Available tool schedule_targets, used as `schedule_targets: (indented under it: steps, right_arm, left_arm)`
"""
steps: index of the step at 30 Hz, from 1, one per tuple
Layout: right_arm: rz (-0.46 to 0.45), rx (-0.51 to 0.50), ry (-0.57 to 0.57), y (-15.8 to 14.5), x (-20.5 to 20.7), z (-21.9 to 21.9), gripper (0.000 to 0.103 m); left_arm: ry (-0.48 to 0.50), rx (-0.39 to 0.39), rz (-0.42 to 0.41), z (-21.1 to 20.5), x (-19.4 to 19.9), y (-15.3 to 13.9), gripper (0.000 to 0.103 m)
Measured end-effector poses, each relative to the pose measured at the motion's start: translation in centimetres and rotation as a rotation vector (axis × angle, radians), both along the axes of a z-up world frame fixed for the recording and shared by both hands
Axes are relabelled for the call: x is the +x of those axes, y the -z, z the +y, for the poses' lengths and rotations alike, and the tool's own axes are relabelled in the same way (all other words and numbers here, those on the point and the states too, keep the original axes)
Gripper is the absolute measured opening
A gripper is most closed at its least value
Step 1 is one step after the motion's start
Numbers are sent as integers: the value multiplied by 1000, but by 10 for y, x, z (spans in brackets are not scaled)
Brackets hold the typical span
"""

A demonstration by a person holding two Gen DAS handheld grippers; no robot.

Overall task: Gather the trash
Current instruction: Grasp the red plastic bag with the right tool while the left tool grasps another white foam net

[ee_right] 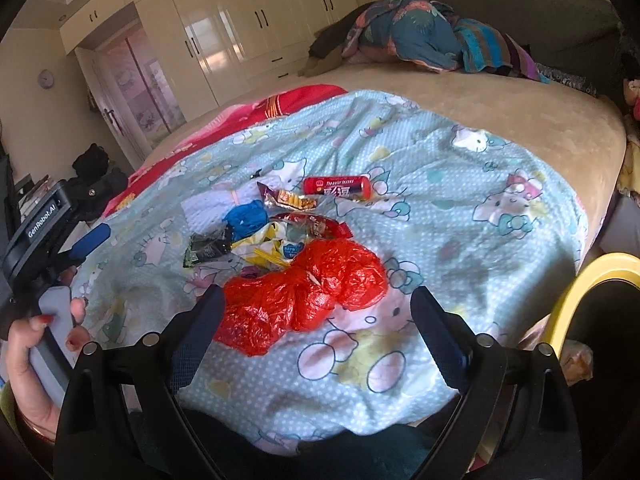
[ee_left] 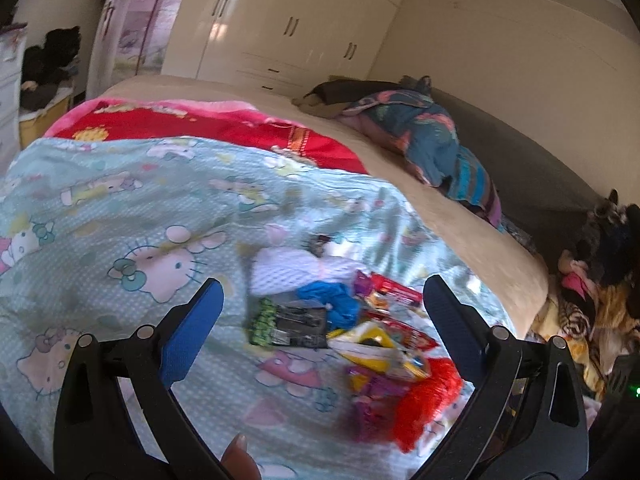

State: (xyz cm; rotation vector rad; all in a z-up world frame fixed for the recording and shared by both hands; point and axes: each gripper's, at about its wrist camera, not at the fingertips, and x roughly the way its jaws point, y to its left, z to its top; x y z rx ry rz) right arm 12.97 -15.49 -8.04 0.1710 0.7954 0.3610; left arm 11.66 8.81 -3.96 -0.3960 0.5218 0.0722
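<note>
A pale blue cartoon-print quilt (ee_right: 460, 216) covers the bed (ee_right: 520, 120); cream wardrobes (ee_right: 248, 20) stand at twelve o'clock. The wrapper pile (ee_right: 288, 216) and red plastic bag (ee_right: 304, 300) lie mid-quilt. Left gripper (ee_left: 322, 312) and right gripper (ee_right: 316, 320) hover, jaws apart.

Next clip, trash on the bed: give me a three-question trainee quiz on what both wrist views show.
1. True or false: the right gripper is shut on the red plastic bag.
2. Which lies farthest from the right gripper? A) blue crumpled wad B) red cylindrical packet C) black-and-green wrapper
3. Fill in: the left gripper hovers with its jaws ____.

Key: 1 false; 2 B; 3 open.
</note>
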Motion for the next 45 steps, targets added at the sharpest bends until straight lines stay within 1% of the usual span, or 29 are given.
schedule_targets:
  steps: [3,8,12,19,21,22,23,24,25,26,27,28,29,30,31,34,36,39,45]
  right_arm:
    - [22,3,5,9,9,7,91]
    - [56,9,19,24,22,13,92]
    - [105,39,43,35,33,13,92]
    - [183,93,76,57,52,12,91]
    - [207,120,81,64,55,11,87]
    - [215,131,77,68,55,10,79]
    - [220,132,72,70,55,10,68]
    - [222,131,65,72,55,11,64]
    - [219,132,54,73,54,11,56]
    - [214,135,43,73,53,12,48]
    - [212,139,36,73,52,12,44]
    - [210,144,27,73,50,12,39]
    - [208,144,25,72,50,12,37]
    - [199,144,27,71,47,11,37]
    - [194,149,30,70,45,10,36]
    - [179,164,55,67,40,1,35]
    - [172,178,71,64,37,-7,35]
    - [156,188,95,59,32,-20,35]
    - [126,181,112,51,25,-33,35]
  left_arm:
    - [-18,-5,26,11,13,10,92]
    - [-34,-37,70,24,32,28,92]
    - [-33,-22,99,28,49,39,92]
    - [-6,-60,137,36,81,55,92]
    - [-6,-62,153,38,89,60,92]
    - [-5,-68,162,39,92,63,91]
    - [-3,-81,167,41,95,66,90]
    - [-3,-95,171,42,97,68,85]
    - [-3,-107,175,42,98,70,80]
    - [-3,-119,179,43,99,72,76]
    - [-1,-135,181,44,100,74,67]
    - [3,-145,184,44,101,76,55]
    - [11,-156,186,44,101,77,50]
    - [17,-163,188,44,101,79,41]
    - [22,-170,187,42,98,79,35]
    - [56,-187,166,38,91,76,26]
    - [80,-192,150,33,85,72,22]
    - [99,-198,122,27,76,63,20]
    - [146,-143,70,6,55,40,20]
